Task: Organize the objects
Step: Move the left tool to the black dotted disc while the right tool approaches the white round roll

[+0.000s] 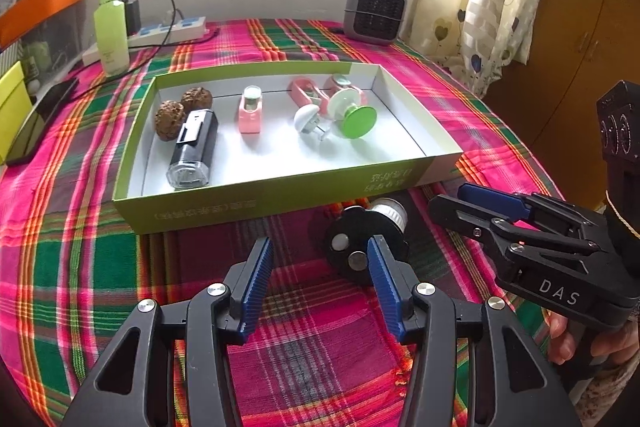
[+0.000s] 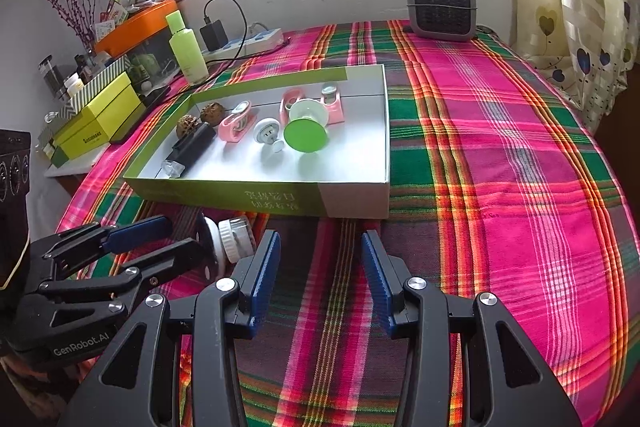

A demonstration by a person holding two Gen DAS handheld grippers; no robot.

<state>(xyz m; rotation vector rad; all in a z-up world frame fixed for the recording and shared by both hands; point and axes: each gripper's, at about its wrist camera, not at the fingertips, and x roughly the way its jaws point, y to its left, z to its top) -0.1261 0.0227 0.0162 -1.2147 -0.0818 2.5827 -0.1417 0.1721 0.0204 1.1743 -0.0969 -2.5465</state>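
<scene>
A plaid cloth (image 2: pixel 500 155) in pink, green and orange covers the bench, and the landmark on it is a shallow green-and-white box (image 1: pixel 256 205), lying open side up so it serves as a tray. Behind the box a grey heater (image 1: pixel 375 11) stands by the wall, and to the box's rear left are a power strip (image 1: pixel 168 33) with a charger plugged in and a pale green bottle (image 1: pixel 111 27). Further left of the box sits a yellow-green carton (image 2: pixel 100 115) whose side carries lettering too small to read. Inside the box the sorted things lie in a loose row: two walnuts (image 1: pixel 182 111) and a black torch (image 1: pixel 194 151) at its left end, a pink clip (image 1: pixel 250 109) mid-box, then a white plug (image 1: pixel 308 123), a green-based cup (image 1: pixel 354 117) and more pink clips (image 1: pixel 320 91) to the right. Its front wall bears printed characters, seen upside down and not legible. Just in front of the box, still on the cloth, lies the one thing apparently left to sort: a black disc-shaped knob (image 1: pixel 360 247) with a white ribbed cap. The left gripper (image 1: pixel 320 267) has its jaws apart with nothing between them; its right pad sits in front of the knob without gripping it, probably lining up for a grasp. The right gripper (image 2: pixel 320 259), marked "DAS" in the left view, is part open and empty, in front of the box, likely waiting. "GenRobot.AI" reads on the left gripper's body.
</scene>
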